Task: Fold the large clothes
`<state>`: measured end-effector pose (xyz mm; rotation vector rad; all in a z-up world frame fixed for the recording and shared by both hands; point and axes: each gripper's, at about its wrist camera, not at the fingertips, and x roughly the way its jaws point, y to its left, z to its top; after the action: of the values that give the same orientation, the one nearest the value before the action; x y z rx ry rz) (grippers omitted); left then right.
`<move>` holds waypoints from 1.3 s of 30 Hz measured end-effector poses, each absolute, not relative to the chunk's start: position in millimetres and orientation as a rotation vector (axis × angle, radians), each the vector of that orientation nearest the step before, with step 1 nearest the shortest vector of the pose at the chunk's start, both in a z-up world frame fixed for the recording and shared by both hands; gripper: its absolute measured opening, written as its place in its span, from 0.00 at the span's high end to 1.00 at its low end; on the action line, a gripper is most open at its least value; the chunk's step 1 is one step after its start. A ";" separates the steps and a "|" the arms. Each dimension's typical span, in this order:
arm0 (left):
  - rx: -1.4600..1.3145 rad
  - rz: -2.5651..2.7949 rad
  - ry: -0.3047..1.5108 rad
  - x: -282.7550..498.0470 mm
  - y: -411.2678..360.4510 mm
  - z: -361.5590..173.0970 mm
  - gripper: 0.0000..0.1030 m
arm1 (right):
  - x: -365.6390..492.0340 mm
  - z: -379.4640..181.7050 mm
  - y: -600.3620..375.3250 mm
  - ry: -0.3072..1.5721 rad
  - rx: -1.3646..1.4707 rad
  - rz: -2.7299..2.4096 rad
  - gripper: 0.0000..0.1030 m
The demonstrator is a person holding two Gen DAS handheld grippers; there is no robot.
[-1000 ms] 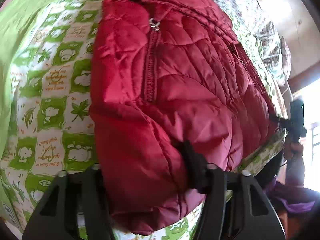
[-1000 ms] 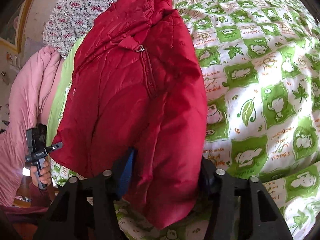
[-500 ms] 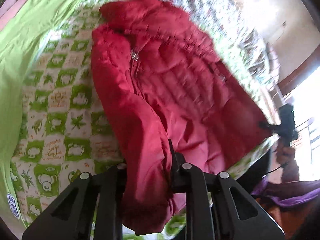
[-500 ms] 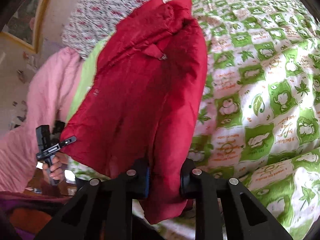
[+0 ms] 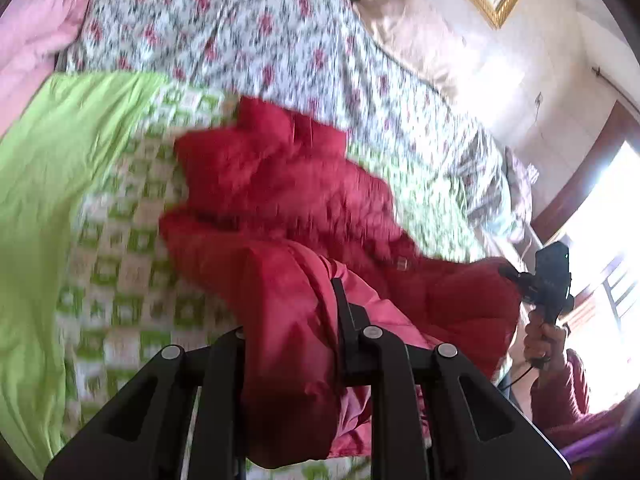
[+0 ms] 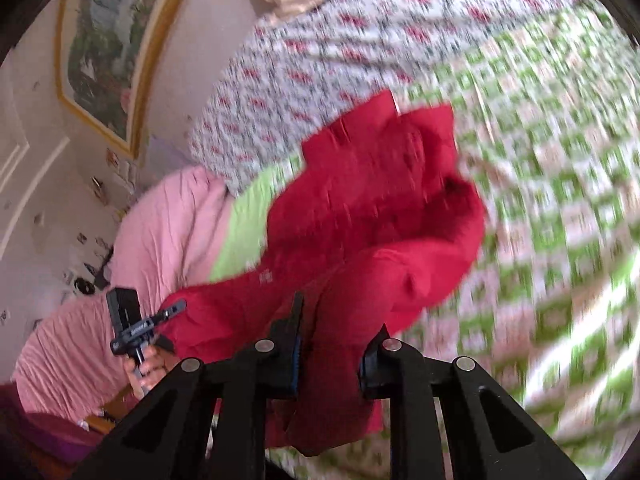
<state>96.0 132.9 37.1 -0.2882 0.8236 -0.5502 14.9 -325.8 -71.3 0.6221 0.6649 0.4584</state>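
**1 red quilted jacket, hem clamped at 2 corners, fold not yet made**

Item: 1 red quilted jacket [image 5: 288, 208], on a bed over a green-and-white checked quilt [image 5: 120, 264]. Collar end lies at 12 o'clock from the tools; the hem hangs raised at the near end, bunched and sagging between the 2 grips.

Tool 1: left gripper [image 5: 292, 332], jaws drawn together on a thick fold of the jacket's hem. Fabric spills past the fingers toward 6 o'clock.

Tool 2: right gripper [image 6: 328, 344], likewise pinched on the opposite hem corner, cloth drooping below the pads. In the left wrist view it shows at 3 o'clock, held in the person's right hand [image 5: 548, 340].

Progress: early, by judgement. Both corners are secured; no crease or flat fold is visible anywhere on the garment. Remaining: carry the hem toward the collar at 12 o'clock, lay it down, release, then finish any further folds.

Surroundings: floral sheet [image 5: 240, 32] beyond the collar; pink blanket [image 6: 168, 236] at 9 o'clock in the right wrist view; framed picture [image 6: 104, 48] on the wall.

Note: both views are motion-blurred, so fine detail is uncertain.
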 end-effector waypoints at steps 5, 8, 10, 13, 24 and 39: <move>-0.343 -0.525 0.783 145.0 136.1 51.6 0.84 | 56.9 -46.6 -338.7 0.569 0.672 0.426 0.82; -0.394 -0.510 0.777 182.0 137.3 52.2 0.84 | 93.3 -35.3 -345.6 0.535 0.693 0.396 0.82; -0.425 -0.497 0.788 201.7 136.9 49.5 0.84 | 112.1 -31.6 -346.6 0.522 0.692 0.382 0.82; -0.445 -0.484 0.789 230.7 130.9 47.6 0.84 | 146.3 -32.4 -348.5 0.517 0.715 0.354 0.82; -0.492 -0.403 0.849 340.9 120.3 8.9 0.84 | 251.2 -57.6 -368.1 0.537 0.790 0.217 0.81; -0.503 -0.342 0.934 442.5 113.6 -64.0 0.80 | 351.5 -129.3 -390.3 0.552 0.951 0.001 0.81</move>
<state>442.5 113.6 -64.0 -0.5029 0.9340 -0.3420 351.5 -390.3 -129.3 0.9510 0.5521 0.0012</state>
